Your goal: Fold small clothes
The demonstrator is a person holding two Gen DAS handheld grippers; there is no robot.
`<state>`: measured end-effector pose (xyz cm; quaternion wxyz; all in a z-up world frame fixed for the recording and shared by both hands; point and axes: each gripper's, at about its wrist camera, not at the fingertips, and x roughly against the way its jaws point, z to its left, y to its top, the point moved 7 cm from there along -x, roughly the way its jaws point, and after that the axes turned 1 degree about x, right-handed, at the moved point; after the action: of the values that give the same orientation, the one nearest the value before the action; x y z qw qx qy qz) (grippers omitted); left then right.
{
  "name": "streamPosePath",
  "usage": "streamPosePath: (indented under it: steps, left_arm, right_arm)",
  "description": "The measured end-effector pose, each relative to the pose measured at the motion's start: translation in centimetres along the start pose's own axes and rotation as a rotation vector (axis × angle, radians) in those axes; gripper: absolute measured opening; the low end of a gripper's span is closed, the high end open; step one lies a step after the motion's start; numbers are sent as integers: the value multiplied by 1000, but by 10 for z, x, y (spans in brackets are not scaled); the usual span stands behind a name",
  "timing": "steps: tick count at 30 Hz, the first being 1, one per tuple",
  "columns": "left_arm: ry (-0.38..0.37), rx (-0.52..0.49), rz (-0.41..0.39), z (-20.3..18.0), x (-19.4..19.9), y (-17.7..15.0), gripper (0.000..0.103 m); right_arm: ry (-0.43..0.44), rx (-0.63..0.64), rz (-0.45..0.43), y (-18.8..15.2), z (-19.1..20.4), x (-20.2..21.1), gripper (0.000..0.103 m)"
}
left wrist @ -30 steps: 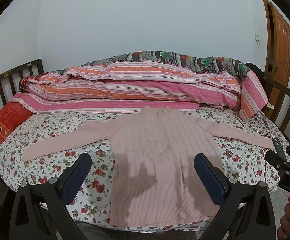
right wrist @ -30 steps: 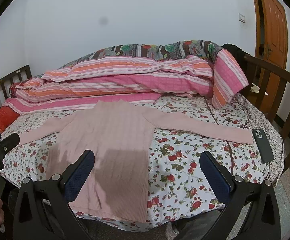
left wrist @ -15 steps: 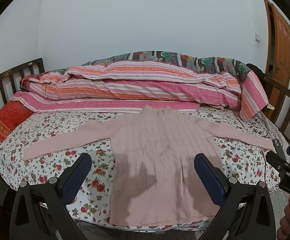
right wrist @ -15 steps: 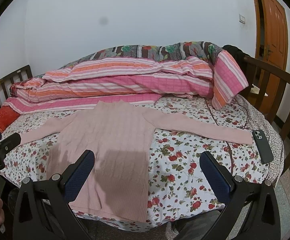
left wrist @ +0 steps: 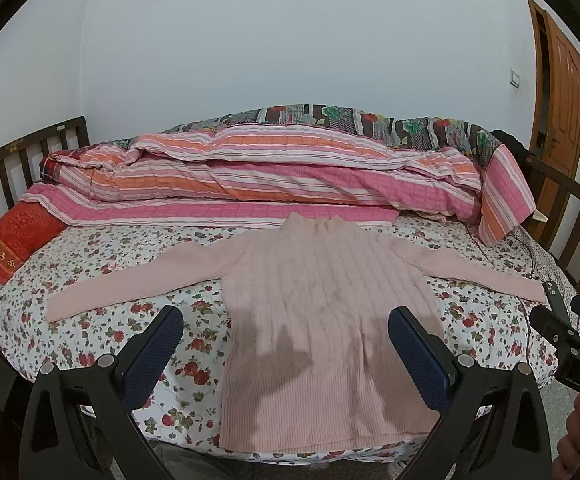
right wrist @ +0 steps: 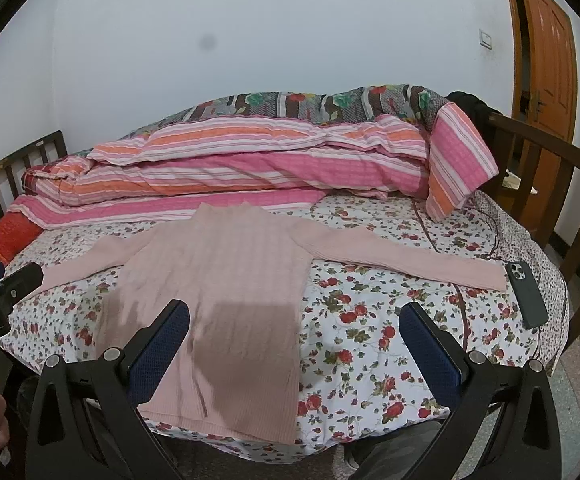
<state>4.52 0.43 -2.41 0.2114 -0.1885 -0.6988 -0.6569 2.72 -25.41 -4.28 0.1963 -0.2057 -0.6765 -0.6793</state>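
Observation:
A pale pink ribbed sweater [left wrist: 322, 312] lies flat on the floral bedsheet [left wrist: 101, 320], collar toward the far side, both sleeves spread out sideways. It also shows in the right wrist view [right wrist: 225, 296]. My left gripper [left wrist: 285, 344] is open and empty, held in front of the bed's near edge over the sweater's hem. My right gripper [right wrist: 296, 340] is open and empty, over the sweater's right hem side and the bare sheet [right wrist: 370, 344]. Each gripper shows at the edge of the other's view.
A striped pink quilt [left wrist: 273, 176] is piled along the bed's far side. A red pillow [left wrist: 13, 236] lies at the left. A dark phone [right wrist: 526, 294] lies on the sheet by the right sleeve end. Wooden bed rails [right wrist: 562, 184] stand left and right.
Both views have shifted very slightly; the sweater lies unchanged and both grippers stay open.

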Motion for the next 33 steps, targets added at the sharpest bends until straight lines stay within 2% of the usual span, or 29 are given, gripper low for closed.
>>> streamPosePath:
  steps: [33]
  left_arm:
    - [-1, 4, -3, -1, 2, 0, 103]
  right_arm:
    - [3, 1, -6, 2, 3, 2, 103]
